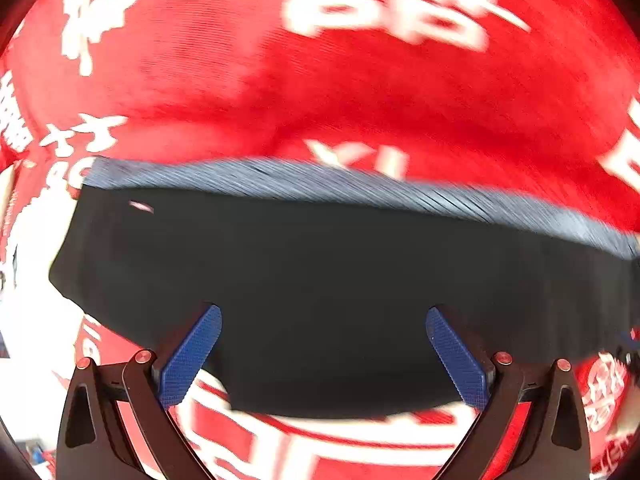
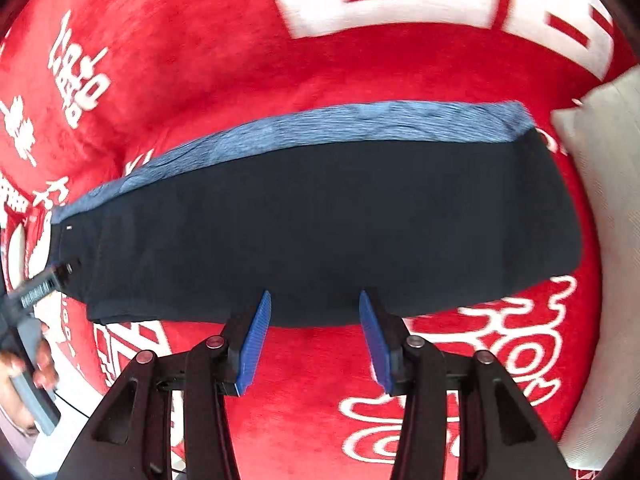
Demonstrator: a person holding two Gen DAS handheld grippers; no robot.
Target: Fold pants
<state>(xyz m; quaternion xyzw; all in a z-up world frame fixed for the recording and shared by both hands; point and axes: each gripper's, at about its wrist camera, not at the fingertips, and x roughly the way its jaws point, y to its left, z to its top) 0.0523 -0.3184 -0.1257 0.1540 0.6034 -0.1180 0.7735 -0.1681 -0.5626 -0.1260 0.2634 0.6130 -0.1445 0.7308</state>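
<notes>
Dark navy pants [image 1: 320, 280] lie folded into a long flat band on a red blanket, with a strip of heathered blue cloth along their far edge. My left gripper [image 1: 324, 313] hovers above them, open wide, with nothing between its blue pads. In the right wrist view the same pants [image 2: 320, 220] stretch from left to right. My right gripper [image 2: 315, 296] stands partly open over their near edge, its pads clear of the cloth. The left gripper's tip [image 2: 64, 270] shows at the pants' left end, held by a person's hand [image 2: 24, 368].
The red blanket [image 2: 200, 60] with large white lettering covers the whole surface around the pants [image 1: 360, 100]. A pale pillow [image 2: 608, 200] lies just past the pants' right end. A thin dark cable runs near the hand at lower left.
</notes>
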